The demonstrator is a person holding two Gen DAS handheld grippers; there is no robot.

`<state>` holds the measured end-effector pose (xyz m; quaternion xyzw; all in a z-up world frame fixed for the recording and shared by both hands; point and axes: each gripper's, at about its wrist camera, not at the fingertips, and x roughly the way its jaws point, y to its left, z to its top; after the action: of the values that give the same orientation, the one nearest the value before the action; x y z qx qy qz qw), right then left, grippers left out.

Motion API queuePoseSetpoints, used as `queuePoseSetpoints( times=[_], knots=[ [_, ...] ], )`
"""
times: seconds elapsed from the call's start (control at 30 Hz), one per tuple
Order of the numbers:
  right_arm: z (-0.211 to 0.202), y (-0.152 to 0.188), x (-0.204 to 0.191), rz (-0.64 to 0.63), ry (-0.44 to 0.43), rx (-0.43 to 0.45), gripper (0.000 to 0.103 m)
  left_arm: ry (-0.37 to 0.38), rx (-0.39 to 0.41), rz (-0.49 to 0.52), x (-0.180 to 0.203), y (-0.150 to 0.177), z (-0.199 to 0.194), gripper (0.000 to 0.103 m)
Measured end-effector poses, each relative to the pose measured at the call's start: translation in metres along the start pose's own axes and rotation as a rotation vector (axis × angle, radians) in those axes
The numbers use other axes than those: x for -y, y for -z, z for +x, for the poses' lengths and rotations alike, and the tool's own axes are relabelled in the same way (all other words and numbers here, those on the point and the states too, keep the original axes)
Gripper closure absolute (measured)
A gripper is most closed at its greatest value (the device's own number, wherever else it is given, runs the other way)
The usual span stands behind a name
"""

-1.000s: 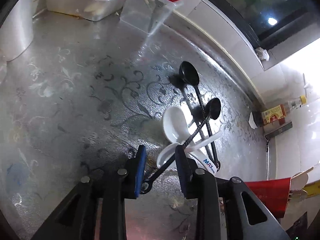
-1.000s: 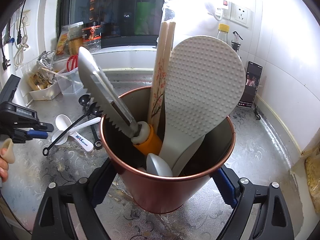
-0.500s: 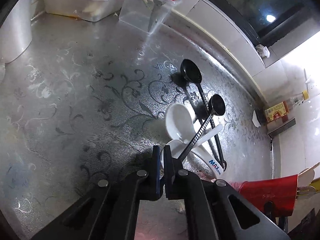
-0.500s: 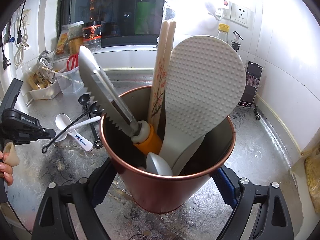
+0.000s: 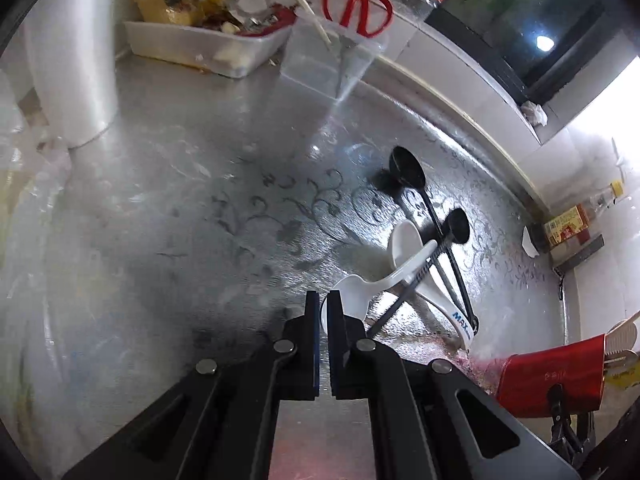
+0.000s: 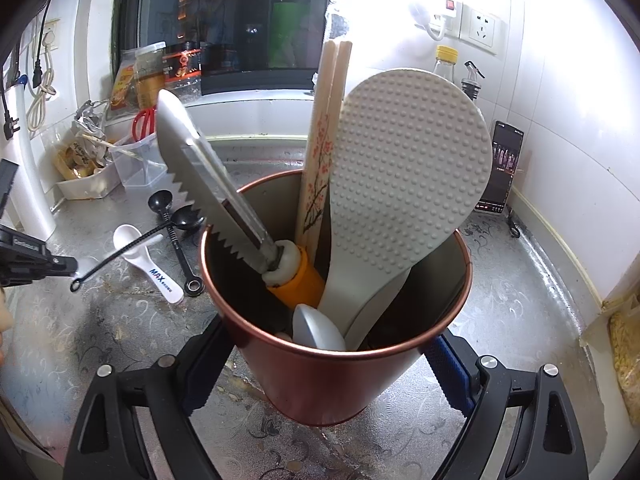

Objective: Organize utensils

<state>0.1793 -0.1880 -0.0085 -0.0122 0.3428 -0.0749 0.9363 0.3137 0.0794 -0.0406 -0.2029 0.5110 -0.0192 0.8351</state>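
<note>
- While the copper utensil cup (image 6: 320, 396) is gripped on the table (image 6: 520, 320) by the right gripper (image 6: 326, 360) jaws, a white spoon (image 5: 400, 274) is pinched at its bowl by the left gripper (image 5: 324, 300) jaws.
- A black measuring spoon (image 5: 458, 226) is laid across it.

Blown-out window glare, glossy counter (image 5: 200, 208) reflections, dark fisheye corners, slight motion blur.

The right gripper (image 6: 320, 364) clamps a copper-red utensil cup (image 6: 320, 380) holding a rice paddle (image 6: 408, 184), chopsticks (image 6: 324, 148) and serrated tongs (image 6: 200, 176). Far left, white spoons (image 6: 136, 246) and black measuring spoons (image 6: 168, 216) lie on the counter (image 6: 520, 320).
</note>
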Motion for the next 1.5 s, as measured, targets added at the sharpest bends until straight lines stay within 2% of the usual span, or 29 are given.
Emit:
queuePoseSetpoints(
  times=[0.27, 0.33, 0.5, 0.63, 0.73, 1.0, 1.03, 1.07, 1.1, 1.5],
  knots=[
    [0.001, -0.001, -0.001, 0.002, 0.001, -0.009, 0.011, -0.008, 0.039, 0.01, -0.01, -0.005, -0.021, 0.1],
    [0.002, -0.001, -0.001, 0.004, -0.002, -0.014, 0.011, -0.014, 0.034, 0.002, -0.013, -0.005, -0.022, 0.1],
    [0.002, 0.0, 0.001, 0.012, -0.006, -0.023, 0.011, 0.037, -0.014, -0.039, -0.021, 0.0, -0.011, 0.099],
    [0.002, 0.0, 0.002, 0.013, -0.005, -0.024, 0.011, 0.072, -0.024, -0.099, -0.028, 0.004, 0.0, 0.08],
    [0.002, 0.0, 0.002, 0.012, -0.004, -0.025, 0.012, 0.08, -0.023, -0.105, -0.029, 0.007, 0.006, 0.08],
    [0.002, 0.0, 0.002, 0.012, -0.003, -0.025, 0.012, 0.06, -0.004, -0.057, -0.015, 0.011, 0.013, 0.08],
    [0.002, 0.0, 0.002, 0.012, -0.003, -0.025, 0.012, 0.047, 0.0, -0.042, -0.011, 0.012, 0.013, 0.086],
    [0.002, 0.0, 0.002, 0.012, -0.004, -0.025, 0.012, 0.034, -0.001, -0.029, -0.008, 0.012, 0.015, 0.097],
    [0.002, 0.0, 0.002, 0.012, -0.004, -0.025, 0.012, 0.026, 0.001, -0.023, -0.006, 0.013, 0.017, 0.099],
    [0.002, 0.0, 0.002, 0.012, -0.004, -0.025, 0.012, 0.023, 0.146, 0.003, -0.004, 0.001, -0.021, 0.1]
  ],
)
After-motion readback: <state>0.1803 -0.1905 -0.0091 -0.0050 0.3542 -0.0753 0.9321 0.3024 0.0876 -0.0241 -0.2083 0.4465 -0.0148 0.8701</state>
